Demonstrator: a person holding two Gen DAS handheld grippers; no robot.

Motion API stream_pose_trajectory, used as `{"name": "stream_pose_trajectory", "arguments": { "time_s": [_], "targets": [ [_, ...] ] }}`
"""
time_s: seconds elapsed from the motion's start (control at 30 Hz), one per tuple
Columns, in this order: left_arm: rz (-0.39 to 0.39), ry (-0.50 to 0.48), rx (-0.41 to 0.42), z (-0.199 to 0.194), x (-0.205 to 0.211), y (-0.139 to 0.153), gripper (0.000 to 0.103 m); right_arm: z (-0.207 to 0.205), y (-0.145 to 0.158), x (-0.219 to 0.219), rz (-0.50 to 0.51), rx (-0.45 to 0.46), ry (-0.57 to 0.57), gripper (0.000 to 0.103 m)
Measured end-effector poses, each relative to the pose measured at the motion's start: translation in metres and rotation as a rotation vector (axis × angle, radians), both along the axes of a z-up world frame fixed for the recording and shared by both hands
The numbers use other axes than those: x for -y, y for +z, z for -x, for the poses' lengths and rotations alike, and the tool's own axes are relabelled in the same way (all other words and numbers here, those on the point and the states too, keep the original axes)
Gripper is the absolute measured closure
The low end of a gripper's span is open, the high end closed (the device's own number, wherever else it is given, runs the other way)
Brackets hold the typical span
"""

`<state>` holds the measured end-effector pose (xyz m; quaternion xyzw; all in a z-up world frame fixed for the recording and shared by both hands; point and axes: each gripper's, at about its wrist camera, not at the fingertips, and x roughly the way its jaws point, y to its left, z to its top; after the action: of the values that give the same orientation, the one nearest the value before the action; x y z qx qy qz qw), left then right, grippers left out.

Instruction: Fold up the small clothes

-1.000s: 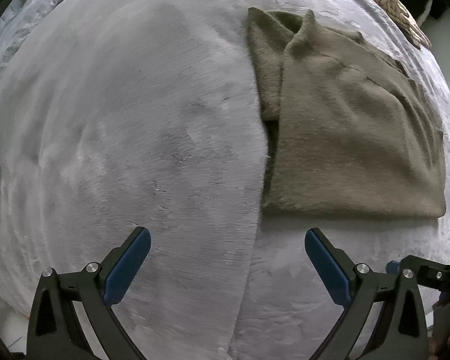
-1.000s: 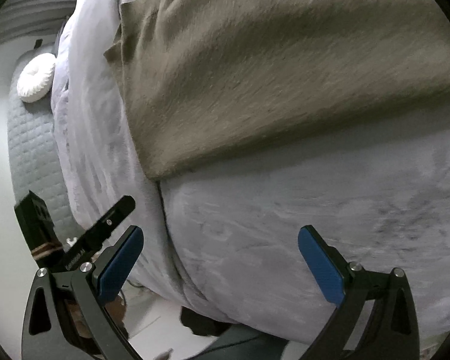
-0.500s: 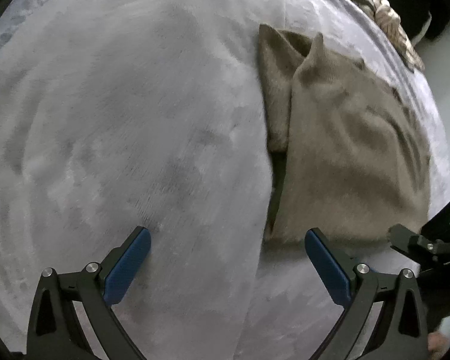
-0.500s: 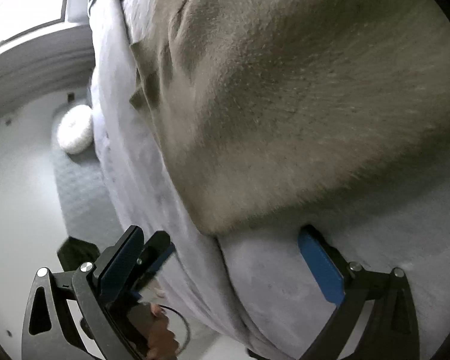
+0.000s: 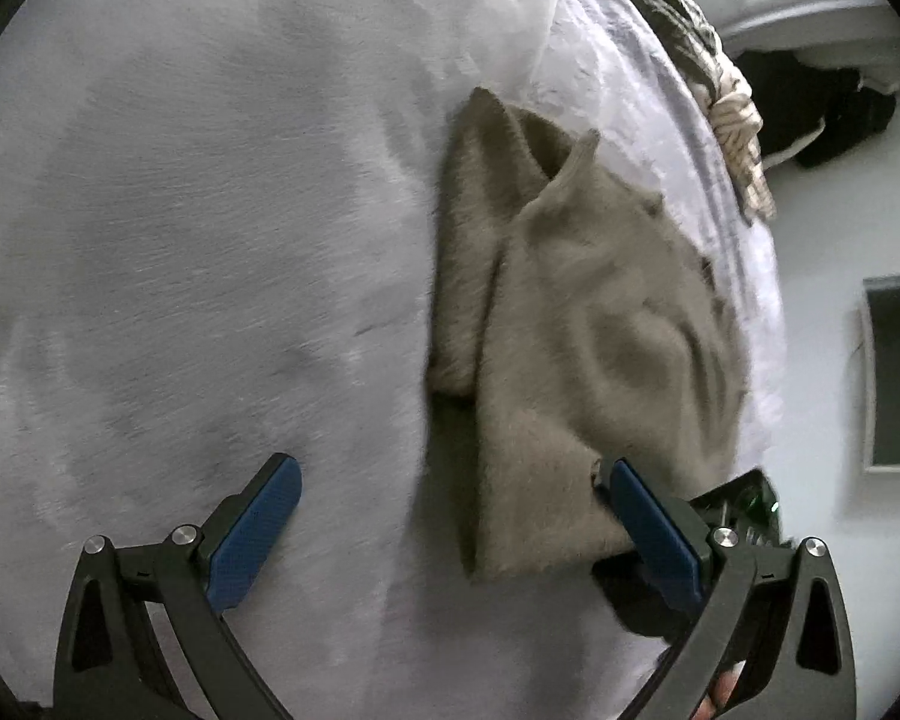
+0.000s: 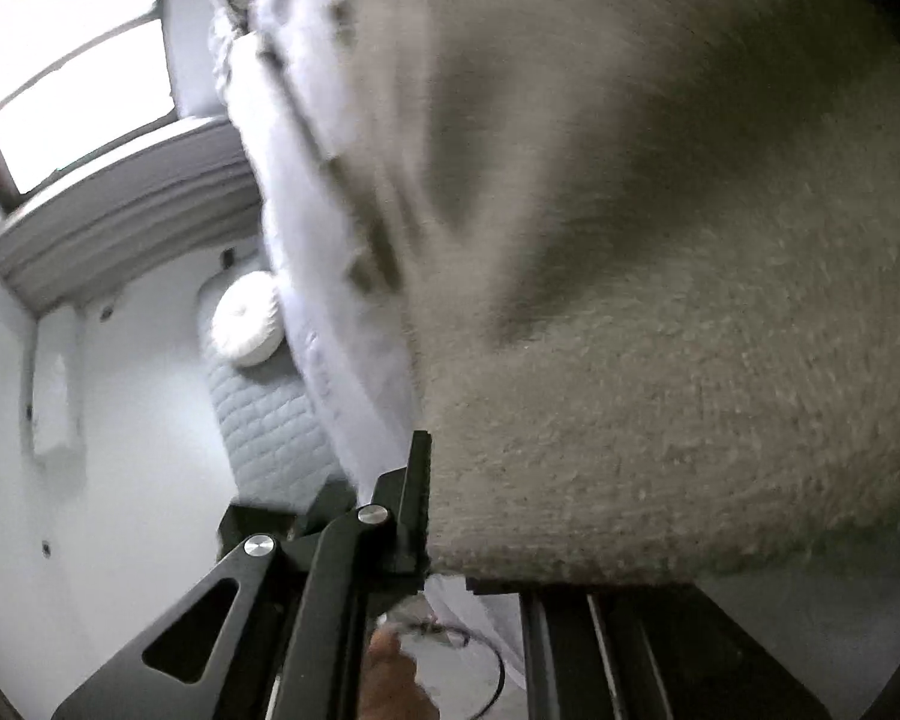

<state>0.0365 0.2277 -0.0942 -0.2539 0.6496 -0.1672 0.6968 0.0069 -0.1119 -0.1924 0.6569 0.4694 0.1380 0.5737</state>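
— Listing from the left, what do we hold?

— Item one: left gripper (image 5: 444,516), jaws spread wide, nothing between them, hovering low over the grey plush bedspread (image 5: 198,228). Its right pad sits just at the near edge of the garment.

— Item two?

— One olive-brown knit garment (image 5: 576,348), lying on the bedspread right of centre, already doubled over, with a narrower flap beside it on its left. We see a near corner raised off the bed.

— Item three?

— Right gripper (image 6: 444,564), in its own view closed on that near hem: the knit fills the frame and the edge disappears between the black fingers. We cannot see the pads themselves, so we judge the pinch from the cloth's lift.

— Further right and behind?

— Striped cloth (image 5: 714,84) at the far bed edge; white round cushion (image 6: 247,319) on a quilted seat by the window.

— Step in hand?

— By our reckoning, a further fold is starting: one corner taken, the other not yet.

— Next move?

— We judge the left gripper should close on the neighbouring corner, then both carry the hem across evenly, keeping the layers together.
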Motion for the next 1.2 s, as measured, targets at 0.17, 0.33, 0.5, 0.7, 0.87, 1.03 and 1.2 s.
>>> {"name": "stream_pose_trajectory", "arguments": {
  "time_s": [0.17,0.33,0.5,0.7,0.87,1.03,1.2],
  "targets": [
    [0.090,-0.046,-0.015,-0.026,0.027,-0.008,0.000,-0.009,0.025,0.006,0.021,0.076,0.062,0.094],
    [0.151,-0.082,-0.058,-0.053,0.057,-0.025,0.000,-0.016,0.036,0.007,0.080,0.095,0.136,0.094],
    [0.116,-0.118,-0.048,-0.066,0.092,-0.025,0.000,-0.014,0.030,0.006,0.108,0.070,0.196,0.094],
    [-0.035,-0.170,-0.008,-0.070,0.121,-0.029,0.042,-0.008,0.026,0.015,0.166,0.005,0.294,0.090],
    [-0.074,-0.169,-0.006,-0.072,0.124,-0.034,0.045,-0.004,0.047,0.044,0.314,-0.037,0.432,0.028],
    [-0.130,-0.190,0.017,-0.071,0.129,-0.033,0.045,-0.021,0.081,0.097,0.519,0.026,0.390,0.047],
    [-0.155,-0.183,0.023,-0.072,0.133,-0.034,0.045,-0.055,0.075,0.130,0.643,0.015,0.319,0.093]
  ]
}}
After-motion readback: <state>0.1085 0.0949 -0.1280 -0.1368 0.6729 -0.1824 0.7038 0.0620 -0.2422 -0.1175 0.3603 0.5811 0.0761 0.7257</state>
